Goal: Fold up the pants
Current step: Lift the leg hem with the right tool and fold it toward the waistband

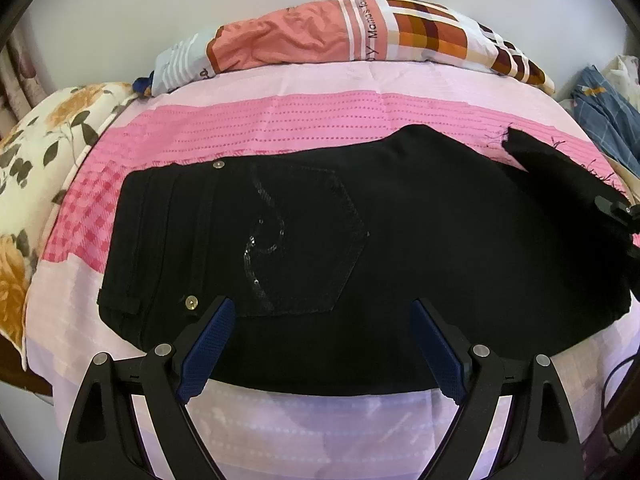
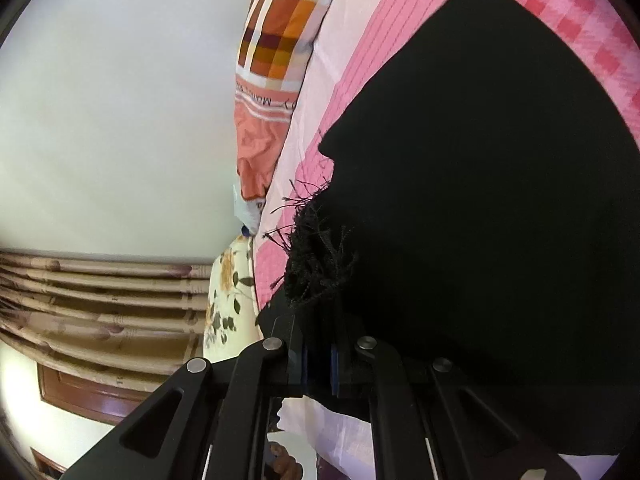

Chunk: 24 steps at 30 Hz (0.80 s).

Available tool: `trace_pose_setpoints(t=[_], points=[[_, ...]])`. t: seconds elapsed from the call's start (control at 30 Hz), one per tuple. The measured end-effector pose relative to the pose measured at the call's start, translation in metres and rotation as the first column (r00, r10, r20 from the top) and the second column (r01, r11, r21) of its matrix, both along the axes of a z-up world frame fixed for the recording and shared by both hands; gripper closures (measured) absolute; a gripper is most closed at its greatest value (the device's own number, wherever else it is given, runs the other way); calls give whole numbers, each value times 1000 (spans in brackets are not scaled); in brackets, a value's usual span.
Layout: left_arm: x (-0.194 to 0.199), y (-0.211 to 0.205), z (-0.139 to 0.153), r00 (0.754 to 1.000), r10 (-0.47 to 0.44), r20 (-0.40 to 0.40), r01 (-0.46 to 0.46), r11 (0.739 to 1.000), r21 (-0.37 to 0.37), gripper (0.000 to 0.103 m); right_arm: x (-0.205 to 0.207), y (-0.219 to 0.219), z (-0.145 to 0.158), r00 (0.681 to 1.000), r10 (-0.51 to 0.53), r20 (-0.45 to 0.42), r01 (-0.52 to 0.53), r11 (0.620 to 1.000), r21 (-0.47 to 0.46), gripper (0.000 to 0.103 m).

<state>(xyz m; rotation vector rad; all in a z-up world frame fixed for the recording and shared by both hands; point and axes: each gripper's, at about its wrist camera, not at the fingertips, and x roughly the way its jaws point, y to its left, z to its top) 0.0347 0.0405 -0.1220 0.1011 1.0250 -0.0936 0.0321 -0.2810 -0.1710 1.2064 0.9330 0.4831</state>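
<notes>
Black pants point(image 1: 400, 240) lie flat across the pink bed, waistband to the left, with a back pocket point(image 1: 304, 240) facing up. My left gripper point(image 1: 322, 320) is open and empty, its blue pads point(image 1: 212, 344) hovering over the near edge of the pants. My right gripper point(image 2: 318, 308) is shut on the frayed leg hem point(image 2: 316, 256) of the pants and holds it lifted. It shows at the right edge of the left wrist view point(image 1: 616, 208), with the leg end point(image 1: 560, 168) folded up.
The bed has a pink patterned sheet point(image 1: 280, 120). A checked orange pillow point(image 1: 360, 32) lies at the far side. A floral pillow point(image 1: 36, 160) lies at the left. Blue checked cloth point(image 1: 600, 112) lies at the right. Curtains point(image 2: 100, 292) hang beyond the bed.
</notes>
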Motion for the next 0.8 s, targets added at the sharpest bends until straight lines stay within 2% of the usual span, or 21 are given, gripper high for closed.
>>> trace_pose_setpoints(t=[0.8], points=[[3,0,-6,999,-2,-37,2,1000,3,14,1,38,-18,991,113,-67,-115,993,-27,95]])
